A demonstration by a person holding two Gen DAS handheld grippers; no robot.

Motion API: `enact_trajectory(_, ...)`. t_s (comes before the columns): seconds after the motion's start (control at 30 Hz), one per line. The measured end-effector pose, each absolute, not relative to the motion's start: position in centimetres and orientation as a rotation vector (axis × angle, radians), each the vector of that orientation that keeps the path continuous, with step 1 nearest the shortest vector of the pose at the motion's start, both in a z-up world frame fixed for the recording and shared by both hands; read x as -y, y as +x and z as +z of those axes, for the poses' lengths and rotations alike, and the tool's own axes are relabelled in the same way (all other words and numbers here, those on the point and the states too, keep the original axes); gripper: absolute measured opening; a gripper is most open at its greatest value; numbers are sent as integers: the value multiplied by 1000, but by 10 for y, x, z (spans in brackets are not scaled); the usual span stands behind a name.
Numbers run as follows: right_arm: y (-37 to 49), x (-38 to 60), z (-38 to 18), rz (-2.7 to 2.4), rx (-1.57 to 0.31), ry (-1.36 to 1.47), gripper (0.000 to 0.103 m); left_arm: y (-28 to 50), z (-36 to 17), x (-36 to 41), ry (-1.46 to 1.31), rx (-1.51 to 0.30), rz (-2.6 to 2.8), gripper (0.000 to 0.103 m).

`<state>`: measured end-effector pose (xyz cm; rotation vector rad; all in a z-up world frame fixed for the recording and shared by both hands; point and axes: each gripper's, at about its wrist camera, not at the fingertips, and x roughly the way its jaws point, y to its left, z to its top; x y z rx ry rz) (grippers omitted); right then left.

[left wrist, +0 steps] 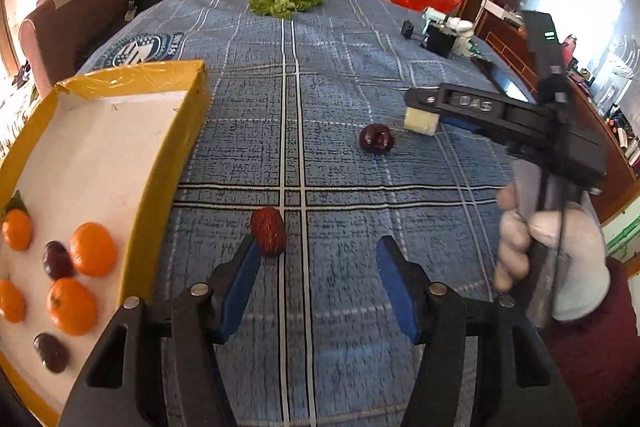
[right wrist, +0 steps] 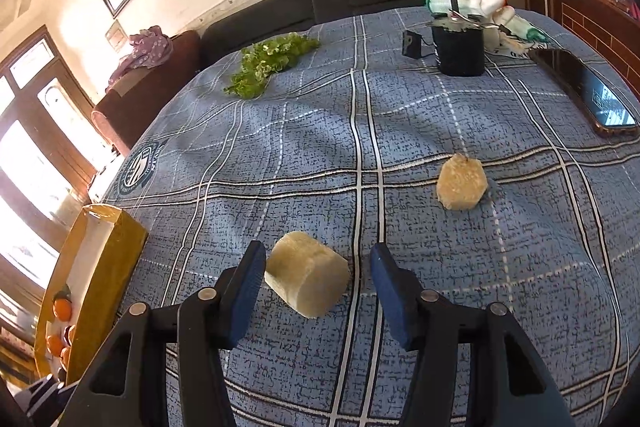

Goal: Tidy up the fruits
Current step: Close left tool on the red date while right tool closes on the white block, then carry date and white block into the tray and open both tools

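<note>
Left gripper [left wrist: 318,277], jaws apart, hovers with the red date [left wrist: 268,230] just off its left fingertip, while the right gripper [right wrist: 318,277], jaws also apart, brackets the pale chunk [right wrist: 306,274].

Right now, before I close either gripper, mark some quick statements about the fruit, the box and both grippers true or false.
1. The left gripper is open, with a red date by its left finger. True.
2. The right gripper is shut on a pale cylinder piece. False: its fingers are open and the piece lies between them on the cloth.
3. The yellow box holds oranges and dark fruits. True.
4. The dark red round fruit is already in the box. False: it lies on the blue checked cloth.
5. A second pale piece lies farther out on the cloth. True.
</note>
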<state>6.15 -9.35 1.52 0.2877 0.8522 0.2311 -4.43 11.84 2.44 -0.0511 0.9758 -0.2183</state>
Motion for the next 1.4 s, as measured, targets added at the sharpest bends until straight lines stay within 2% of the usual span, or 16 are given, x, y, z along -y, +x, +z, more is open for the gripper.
enact_trajectory(0.03,61,93,16,246,-847,284,45,-38,19,-120,-55,-991,-208,60)
enact_trajectory(0.1,61,92,17,259,-849,277,45,-29,11,-123,-59,-1013,-187,58)
enact_trajectory(0.13,61,91,17,262,-848,273,45,-26,9,-124,-61,-1013,-182,53)
enact_trajectory(0.2,60,92,17,271,-853,274,45,-25,9,-125,-53,-1003,-176,42)
enact_trajectory(0.23,60,93,17,276,-857,279,45,-26,9,-125,-47,-997,-170,29)
enact_trajectory(0.27,59,94,17,279,-860,284,45,-26,9,-124,-46,-996,-170,21)
enact_trajectory(0.6,50,100,24,288,-835,312,44,-27,7,-123,-76,-963,-177,20)
enact_trajectory(0.63,48,101,25,288,-829,315,44,-27,7,-121,-74,-959,-174,21)
enact_trajectory(0.73,47,101,26,287,-824,317,44,-27,7,-115,-69,-958,-187,36)
enact_trajectory(0.77,47,100,26,288,-826,315,44,-27,7,-113,-56,-957,-176,36)
enact_trajectory(0.8,47,100,26,288,-828,314,44,-27,7,-110,-39,-956,-166,35)
enact_trajectory(0.83,47,99,26,290,-828,312,44,-28,8,-107,-25,-953,-159,23)
enact_trajectory(0.87,46,98,26,292,-827,308,44,-28,8,-107,-30,-955,-163,19)
enact_trajectory(1.17,36,92,38,316,-781,290,44,-52,44,-130,-105,-871,-137,20)
enact_trajectory(1.4,25,83,53,361,-735,294,44,-86,85,-194,-208,-785,-34,20)
